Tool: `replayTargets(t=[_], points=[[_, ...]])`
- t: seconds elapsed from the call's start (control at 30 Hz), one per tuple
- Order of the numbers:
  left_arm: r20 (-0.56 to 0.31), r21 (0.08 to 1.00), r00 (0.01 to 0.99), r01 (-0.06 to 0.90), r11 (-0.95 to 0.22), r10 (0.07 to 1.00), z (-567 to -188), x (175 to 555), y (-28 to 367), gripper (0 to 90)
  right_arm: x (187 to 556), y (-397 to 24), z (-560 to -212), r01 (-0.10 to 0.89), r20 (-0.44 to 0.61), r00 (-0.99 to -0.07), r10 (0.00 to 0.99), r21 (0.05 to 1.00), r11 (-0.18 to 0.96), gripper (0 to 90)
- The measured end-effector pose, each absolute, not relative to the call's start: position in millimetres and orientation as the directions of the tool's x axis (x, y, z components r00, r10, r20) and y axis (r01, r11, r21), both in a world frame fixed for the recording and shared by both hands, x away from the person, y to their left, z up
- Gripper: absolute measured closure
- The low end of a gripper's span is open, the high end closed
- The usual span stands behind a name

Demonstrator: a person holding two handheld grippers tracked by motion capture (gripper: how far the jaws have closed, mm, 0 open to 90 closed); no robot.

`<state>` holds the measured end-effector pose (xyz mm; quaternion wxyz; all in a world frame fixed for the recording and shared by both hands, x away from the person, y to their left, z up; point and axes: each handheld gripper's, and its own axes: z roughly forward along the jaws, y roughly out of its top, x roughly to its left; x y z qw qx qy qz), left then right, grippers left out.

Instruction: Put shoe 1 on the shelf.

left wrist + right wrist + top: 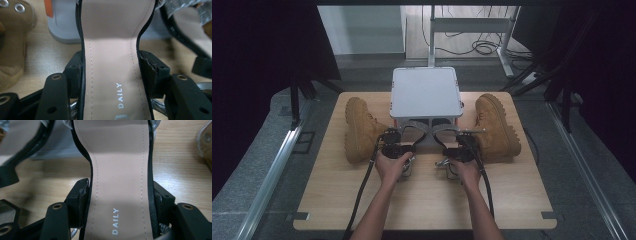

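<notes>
Pink insoles, left claw (113, 75) clamping left sandal (112, 50), right claw (120, 197) clamping right sandal (120, 170), high view adds tan boots (359, 127).

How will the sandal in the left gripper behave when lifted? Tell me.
The left sandal probably stays stiff: its insole spans flat between the fingers. It looks light. Gripped at the narrow waist, the wider toe end may tip it down.

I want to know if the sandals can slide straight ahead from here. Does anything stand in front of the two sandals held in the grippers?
Yes. The grey box stands right ahead of the left sandal and the right sandal, whose toes reach its front edge. A tan boot stands left of them and another tan boot right, both off that path.
</notes>
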<state>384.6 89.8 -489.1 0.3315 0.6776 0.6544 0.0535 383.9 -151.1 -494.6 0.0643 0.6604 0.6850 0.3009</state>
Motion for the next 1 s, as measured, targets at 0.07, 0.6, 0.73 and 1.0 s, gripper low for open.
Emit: replayTargets(t=[0.07,0.6,0.73,1.0], points=[[-0.367,0.519,0.13,0.851,0.087,0.921,-489,387,90,43.3,387,-148,-497,0.868,0.311,-0.108,0.944,0.492,-0.062,41.3],[-0.314,0.493,0.084,0.865,0.087,0.946,-503,404,84,43.7,408,-129,-498,0.868,0.271,-0.088,0.959,0.492,-0.059,41.1],[-0.323,0.494,0.064,0.863,0.11,0.944,-504,406,85,45.5,411,-123,-498,0.868,0.27,-0.083,0.959,0.493,-0.063,41.0],[-0.325,0.487,0.06,0.866,0.113,0.944,-508,406,87,43.1,414,-116,-507,0.871,0.247,-0.08,0.966,0.489,-0.053,35.5]])
